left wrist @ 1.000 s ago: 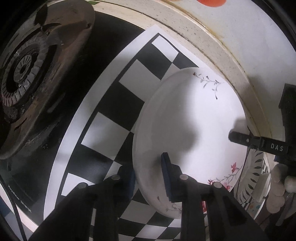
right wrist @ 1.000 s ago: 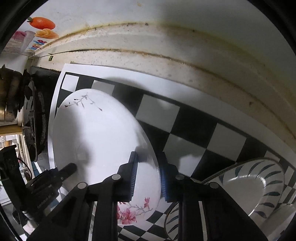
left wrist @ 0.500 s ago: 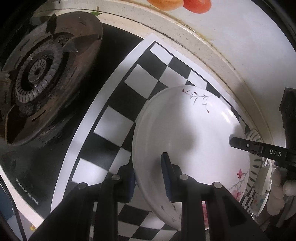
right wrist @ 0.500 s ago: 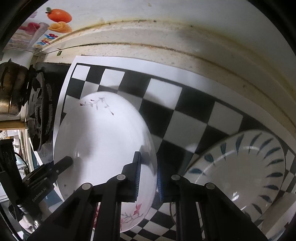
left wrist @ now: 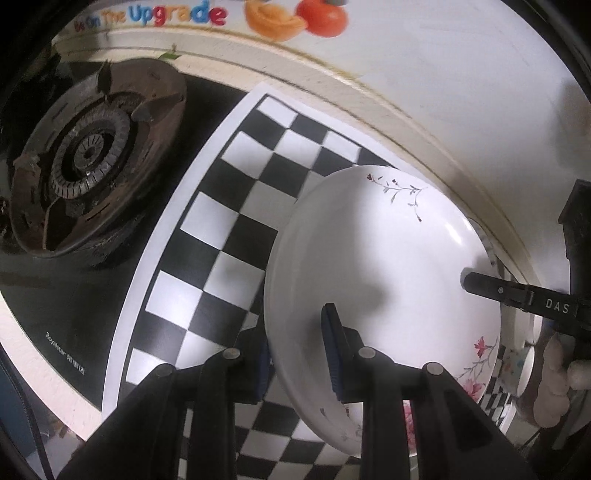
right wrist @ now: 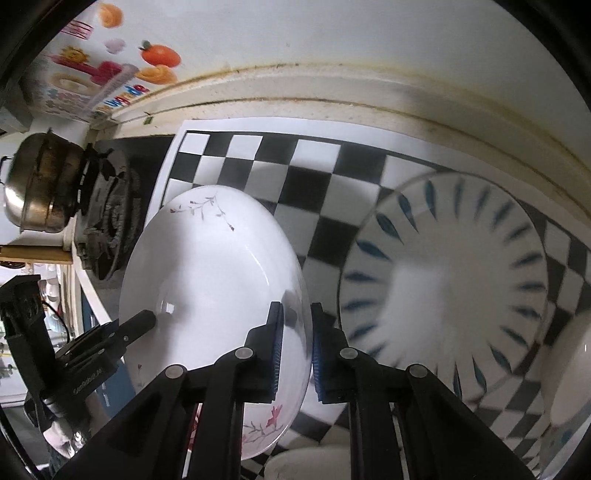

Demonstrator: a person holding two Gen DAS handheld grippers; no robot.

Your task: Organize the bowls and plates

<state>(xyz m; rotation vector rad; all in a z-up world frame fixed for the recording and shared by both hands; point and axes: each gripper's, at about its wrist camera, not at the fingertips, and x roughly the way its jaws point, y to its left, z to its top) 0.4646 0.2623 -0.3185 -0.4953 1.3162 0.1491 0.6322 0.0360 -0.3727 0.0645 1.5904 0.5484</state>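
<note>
Your two grippers pinch one floral plate (left wrist: 380, 258) at opposite rims, left gripper (left wrist: 299, 350), right gripper (right wrist: 297, 341); one blue-leaf plate (right wrist: 443, 273) lies right; one burner (left wrist: 88, 166) upper left.

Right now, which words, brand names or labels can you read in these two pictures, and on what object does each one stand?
"On The Upgrade" on the wall sticker with fruit pictures; the word before it is cut off.
"DAS" on the right gripper body, as the left wrist view shows it.
White brand print on the black stove top: too small and blurred to read.
Embossed word on the left gripper body in the right wrist view: blurred, unreadable.
</note>
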